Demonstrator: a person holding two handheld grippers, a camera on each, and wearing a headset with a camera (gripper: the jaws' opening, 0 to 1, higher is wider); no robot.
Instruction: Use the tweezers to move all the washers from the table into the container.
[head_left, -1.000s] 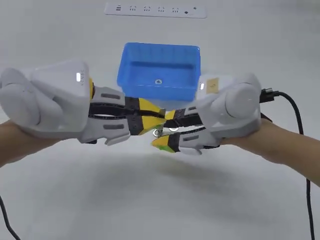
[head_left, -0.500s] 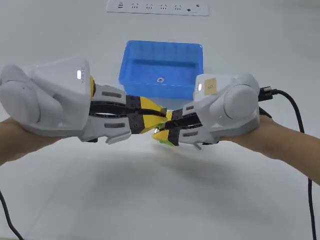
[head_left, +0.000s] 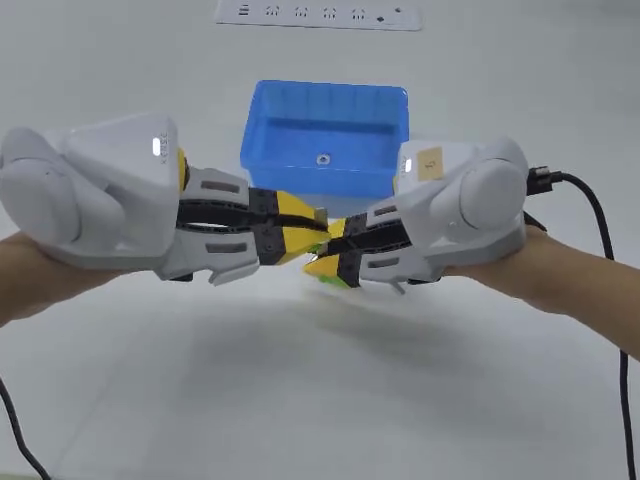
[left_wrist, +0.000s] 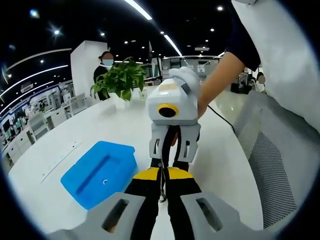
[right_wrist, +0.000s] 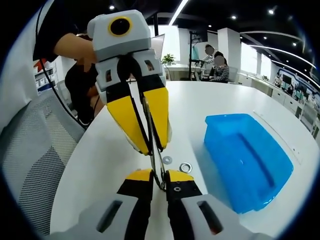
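Note:
My left gripper (head_left: 315, 236) and right gripper (head_left: 326, 256) meet tip to tip just in front of the blue container (head_left: 325, 98). Thin metal tweezers (right_wrist: 156, 159) run between them. The left gripper's (right_wrist: 152, 147) yellow jaws are shut on the tweezers' upper part. The right gripper (right_wrist: 161, 178) is shut on their lower end, just above the table. Two washers (right_wrist: 167, 160) (right_wrist: 185, 166) lie on the white table beside the tweezers. One washer (head_left: 322, 159) lies inside the container. In the head view the grippers hide the washers on the table.
A white power strip (head_left: 317, 15) lies at the table's far edge behind the container. A black cable (head_left: 592, 220) trails from the right gripper. A potted plant (left_wrist: 120, 80) stands far back, and a mesh chair (right_wrist: 35, 165) is by the table.
The right gripper's jaws, spread a second ago with the washers showing between them, have come shut on the tweezers. Both grippers stay in place; the view has shifted slightly.

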